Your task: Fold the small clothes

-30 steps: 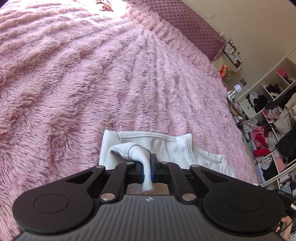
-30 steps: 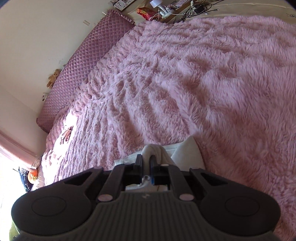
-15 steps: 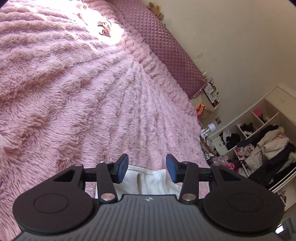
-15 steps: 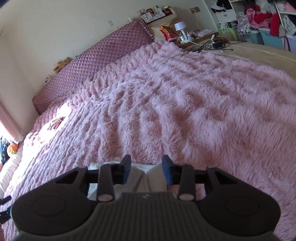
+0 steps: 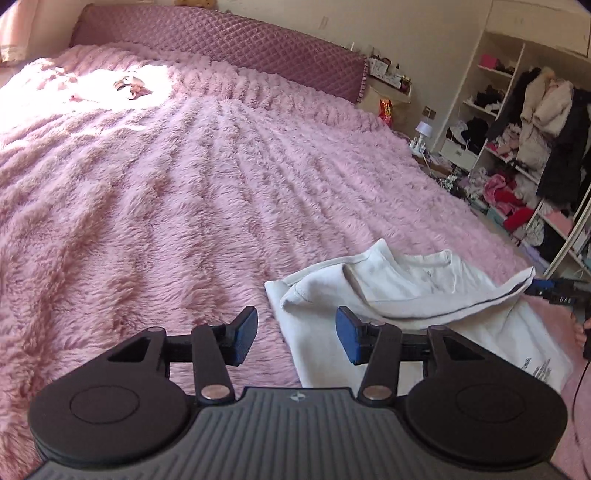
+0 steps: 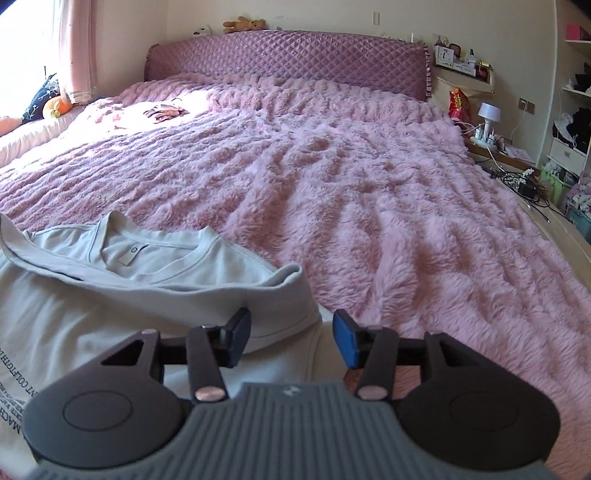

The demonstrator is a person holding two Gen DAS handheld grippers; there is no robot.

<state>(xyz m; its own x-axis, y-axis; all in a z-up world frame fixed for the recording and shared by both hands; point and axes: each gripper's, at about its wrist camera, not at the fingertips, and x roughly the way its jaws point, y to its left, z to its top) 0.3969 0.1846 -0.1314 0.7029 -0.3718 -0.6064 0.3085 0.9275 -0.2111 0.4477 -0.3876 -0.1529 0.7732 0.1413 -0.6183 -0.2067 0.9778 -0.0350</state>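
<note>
Left wrist view: the left gripper (image 5: 295, 338) has its jaws spread wide and empty above the pink bed (image 5: 184, 192), the white T-shirt (image 5: 413, 291) lying just right of them. Right wrist view: the right gripper (image 6: 291, 341), jaws apart and empty, hangs over the T-shirt's (image 6: 122, 295) folded-over collar edge

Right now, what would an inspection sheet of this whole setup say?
Surface: fluffy pink blanket covering the bed.
Job's things: white T-shirt lying partly folded, collar showing.
Clutter: small pinkish item near the headboard.
Grippers: left gripper open, empty; right gripper open, empty, above the shirt's edge.
Cables: tangled cords beside the bed.
Surroundings: teddy bear, lamp, crowded clothes shelves.
</note>
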